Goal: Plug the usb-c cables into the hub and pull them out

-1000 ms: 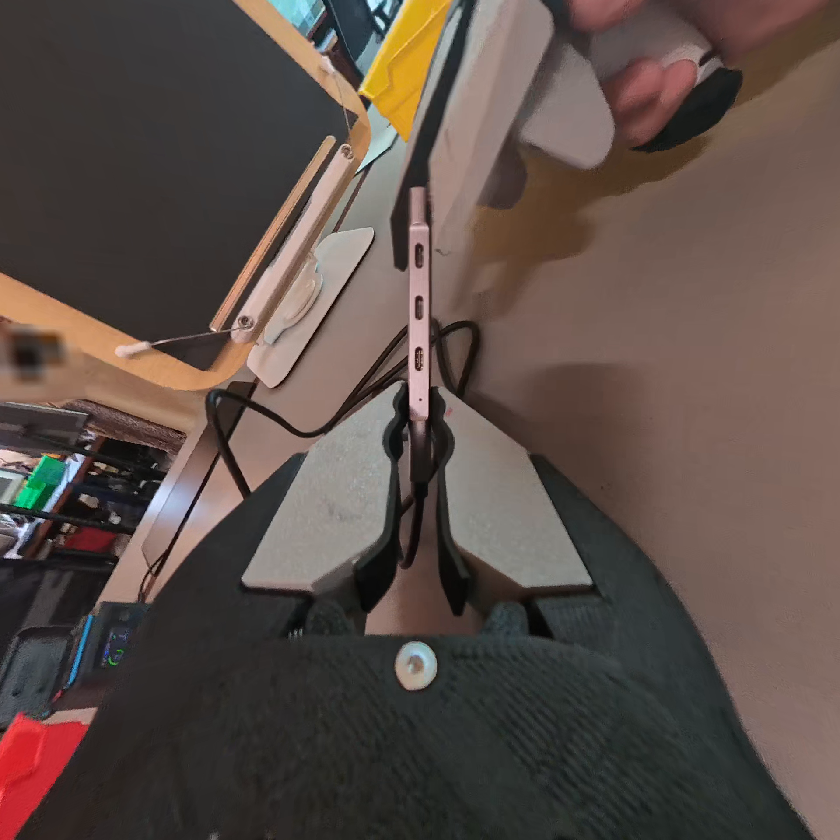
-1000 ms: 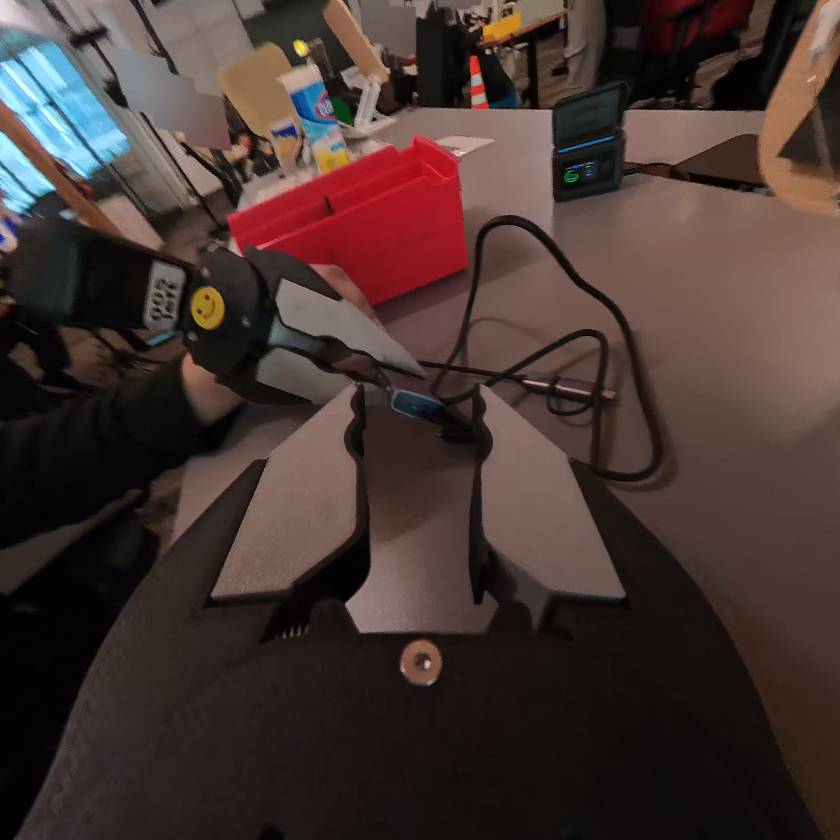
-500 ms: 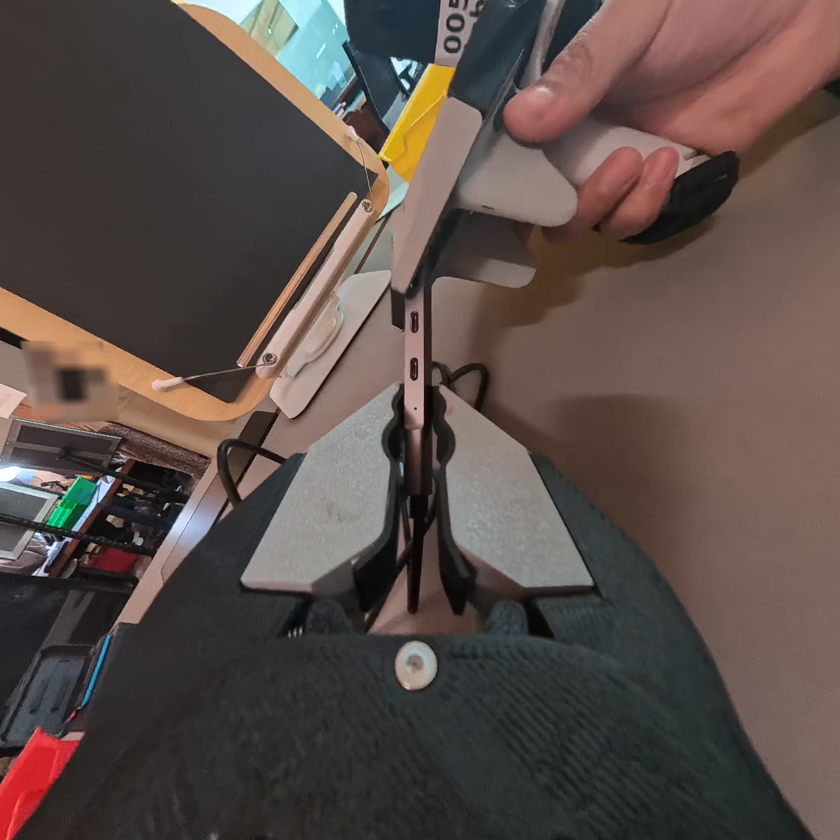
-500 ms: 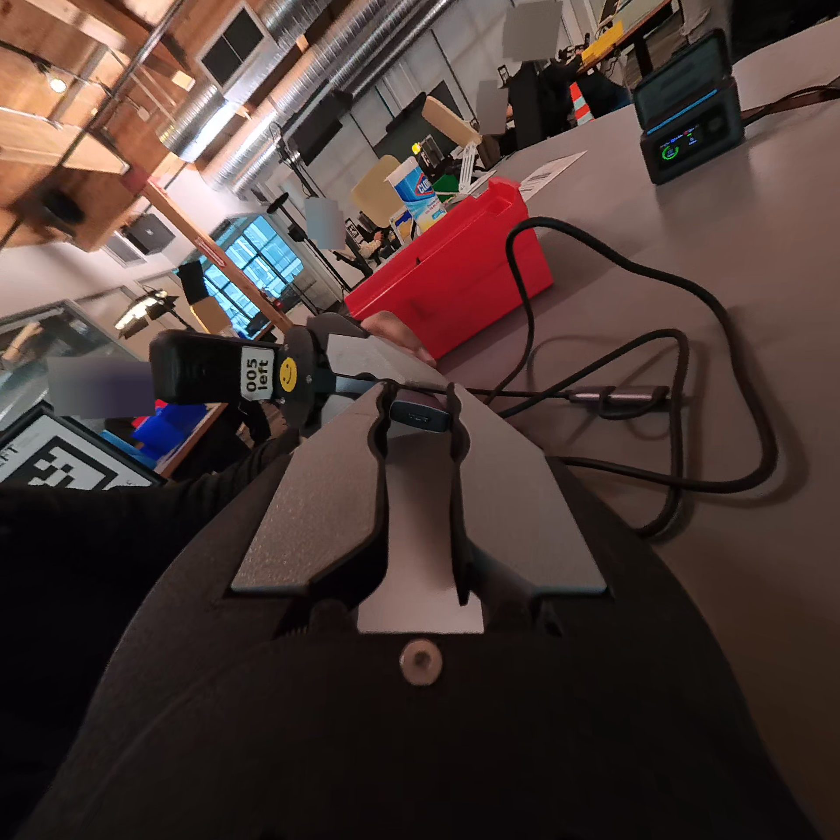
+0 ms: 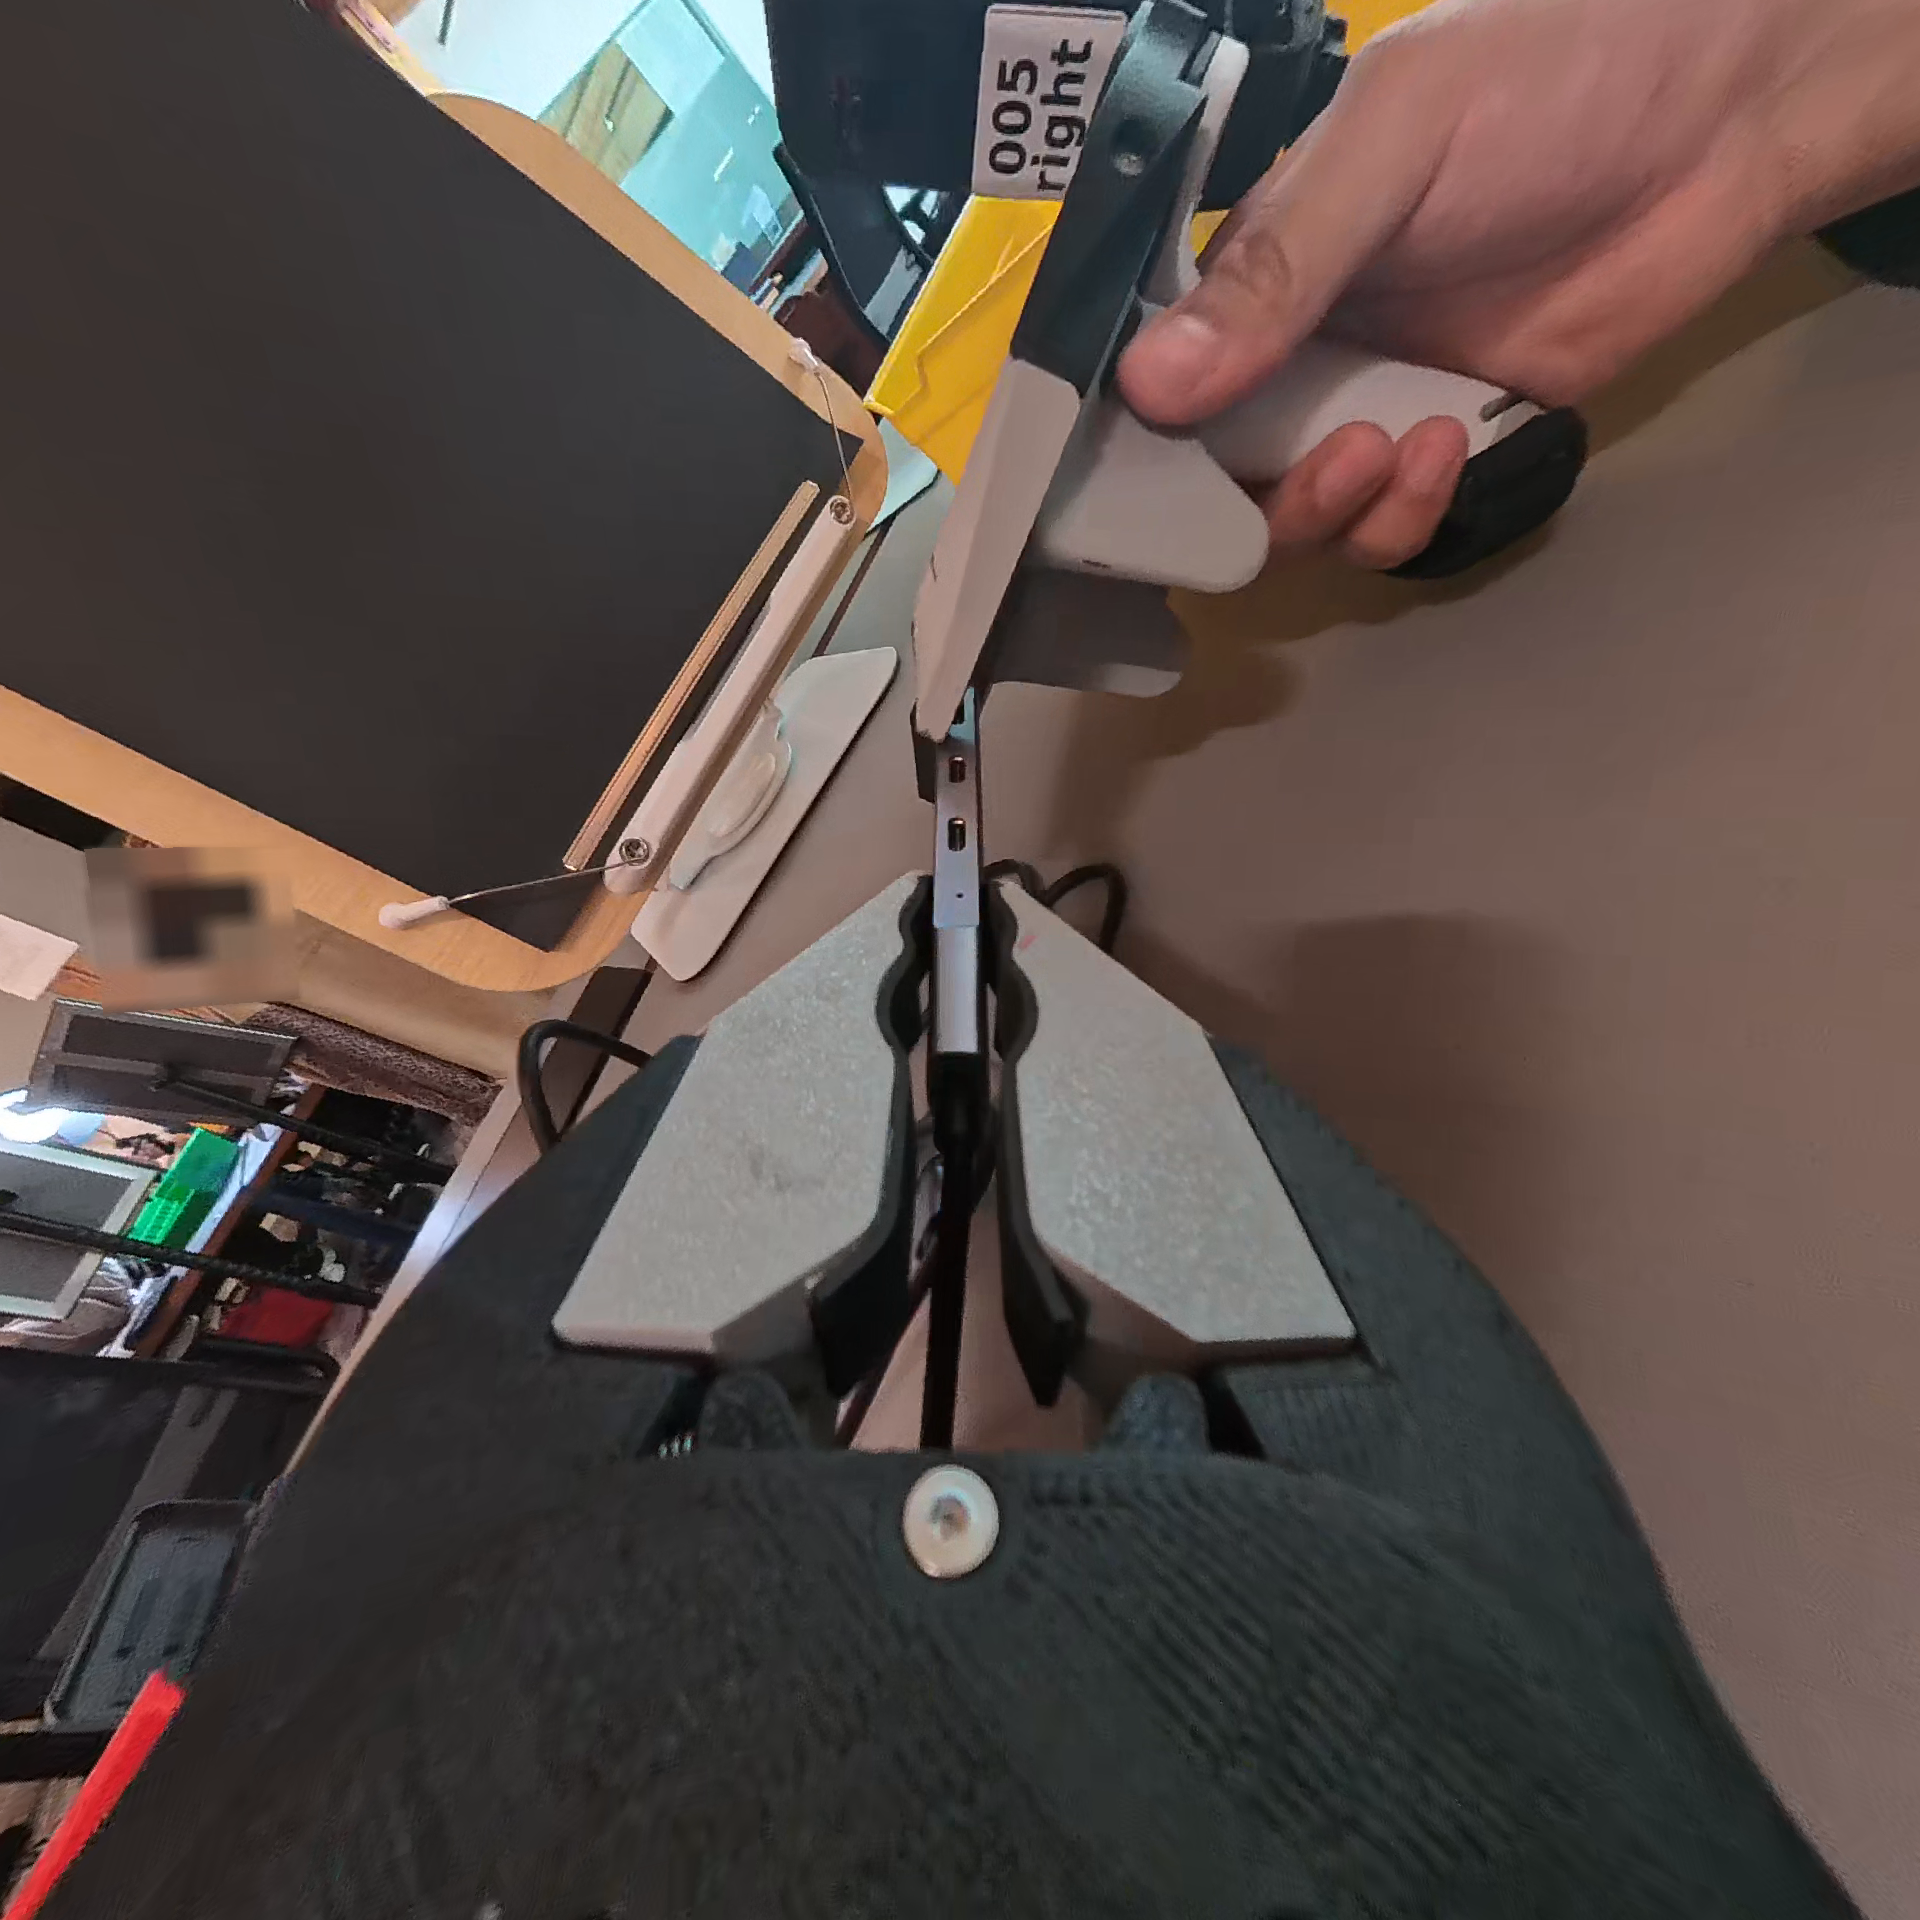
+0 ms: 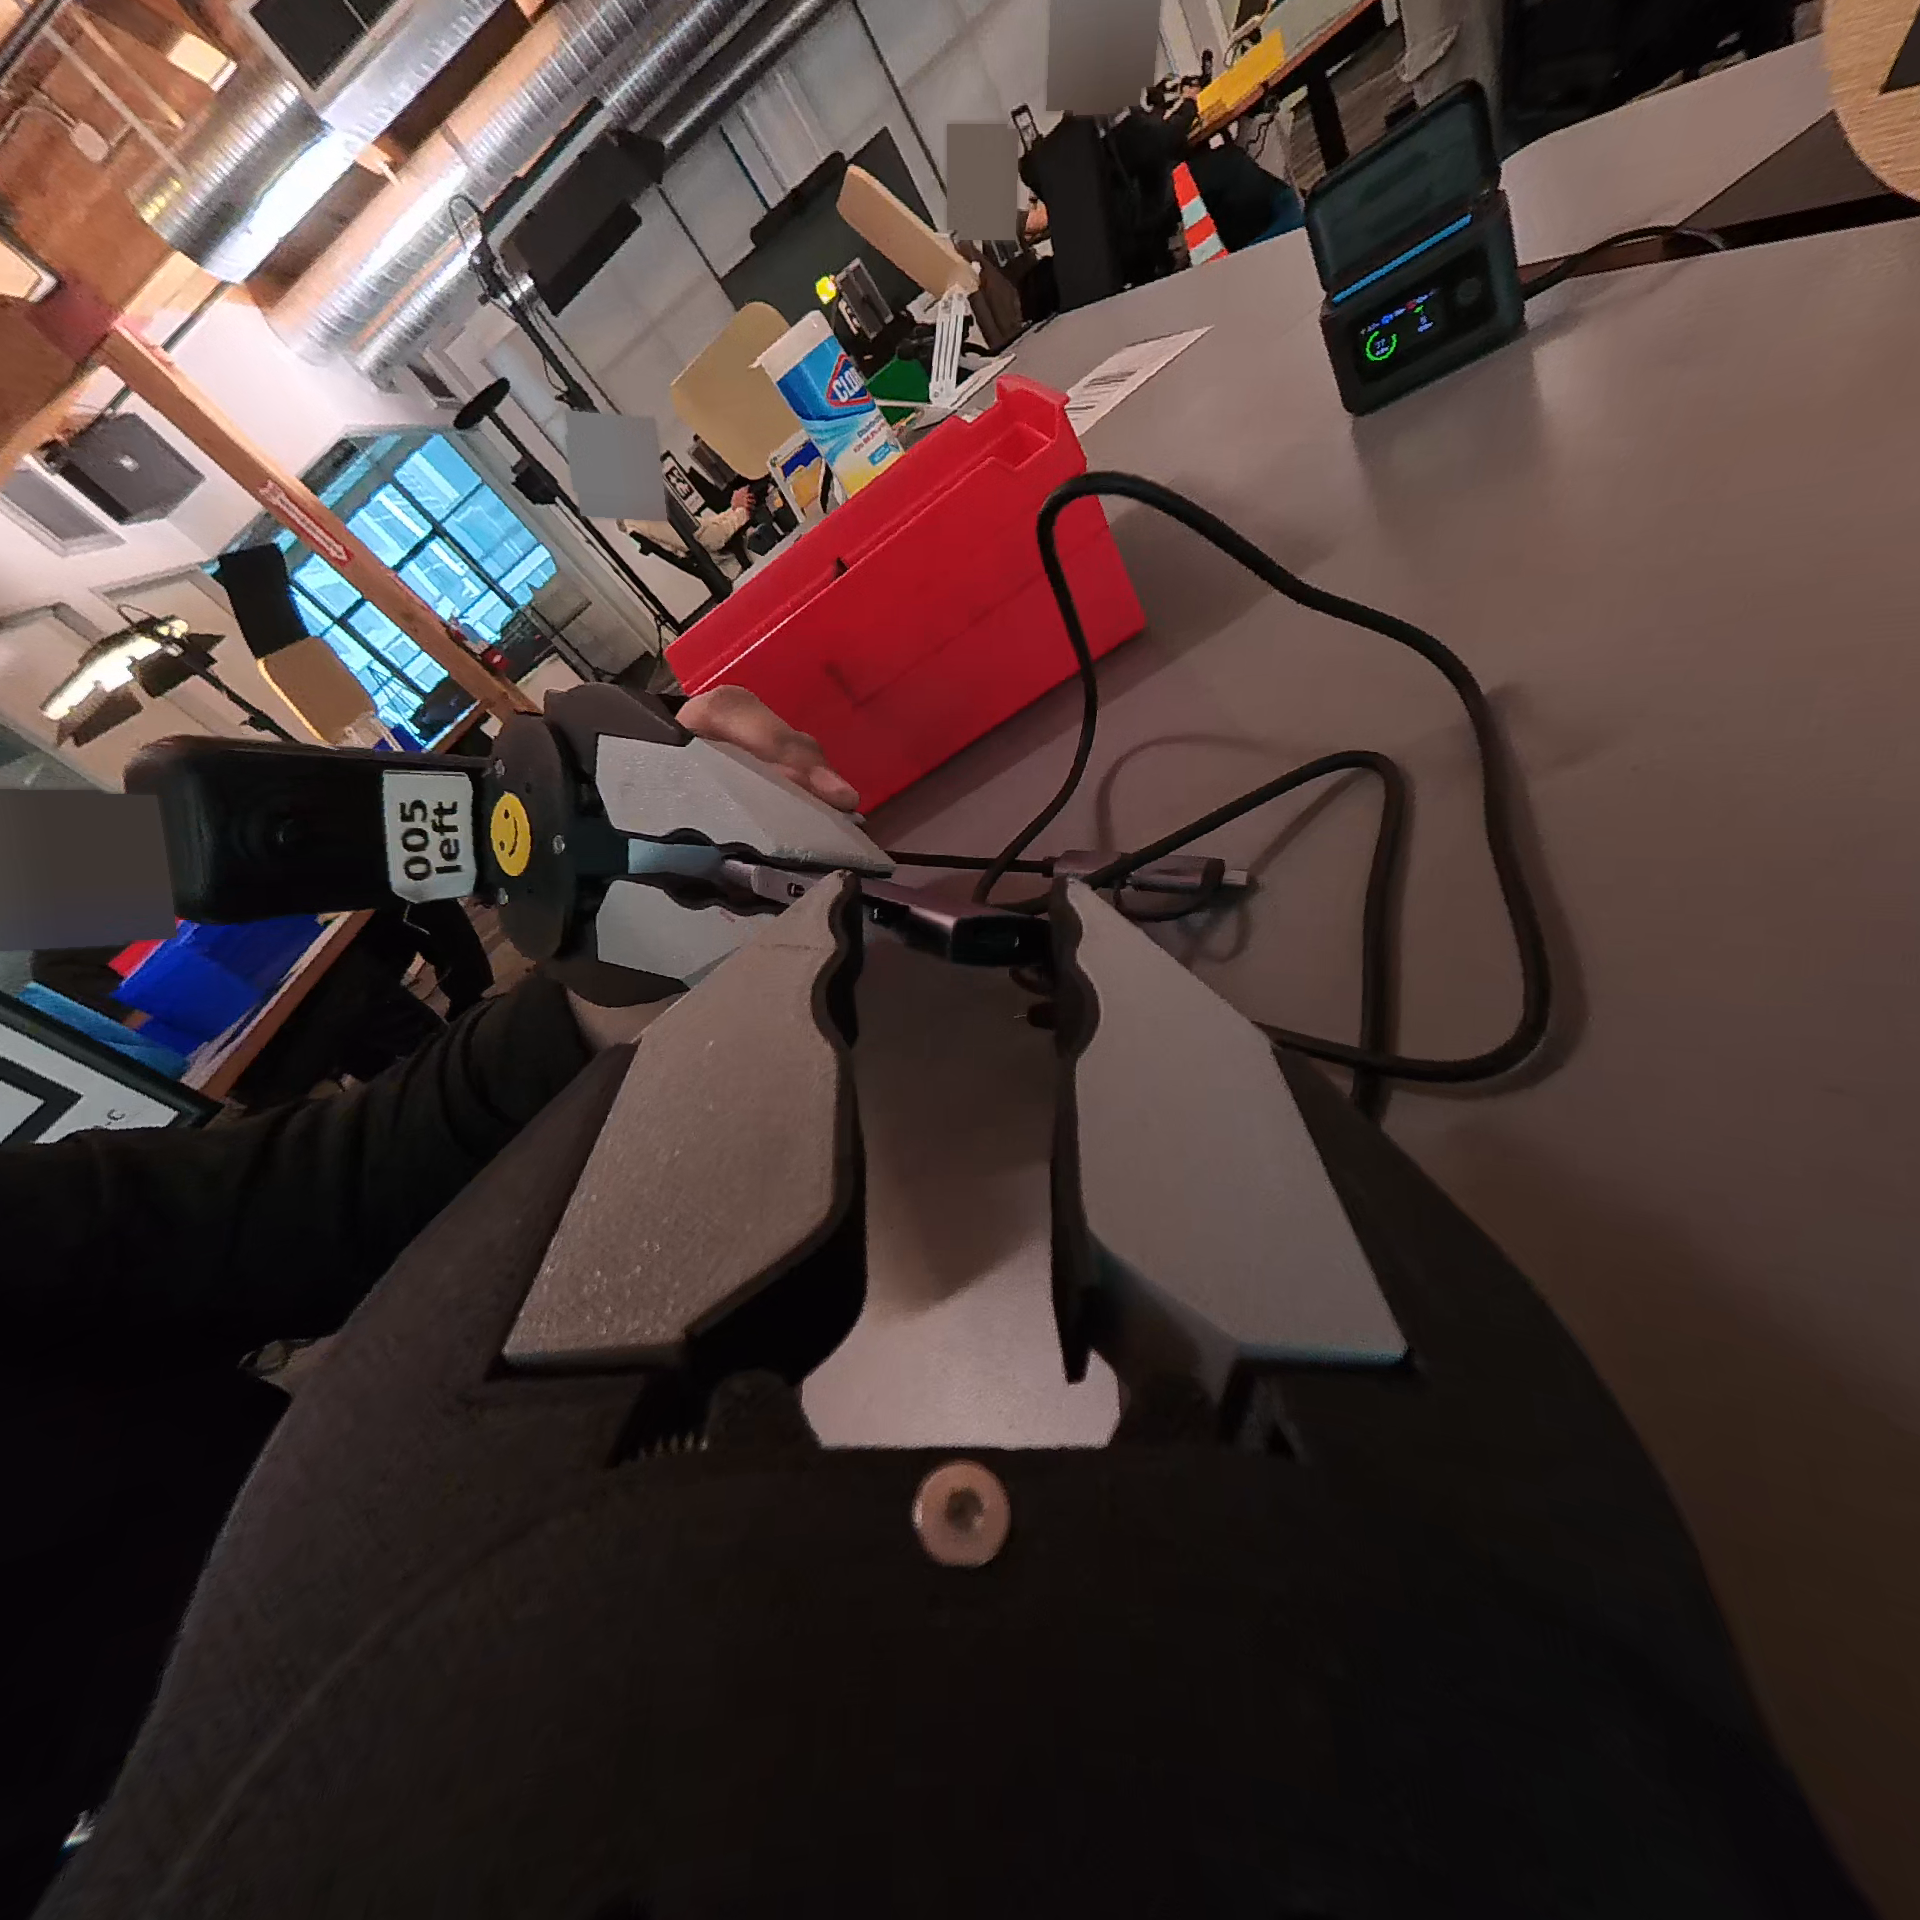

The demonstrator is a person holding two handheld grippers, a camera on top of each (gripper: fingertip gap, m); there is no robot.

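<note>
Your left gripper is clamped edge-on around one slim silver-grey metal hub, which sticks out past its two grey fingers. Two small oval ports show on the hub's exposed edge; a third may be hidden. One thin black cable trails back between the fingers toward the camera.

Your right gripper has its fingers spread apart on either side of the hub's far end, not visibly touching it. Just beyond its tips, black cables loop across the grey table; I cannot count them. One grey metal plug lies among them. One red plastic bin stands farther beyond on the left, one dark screened device far off right.
</note>
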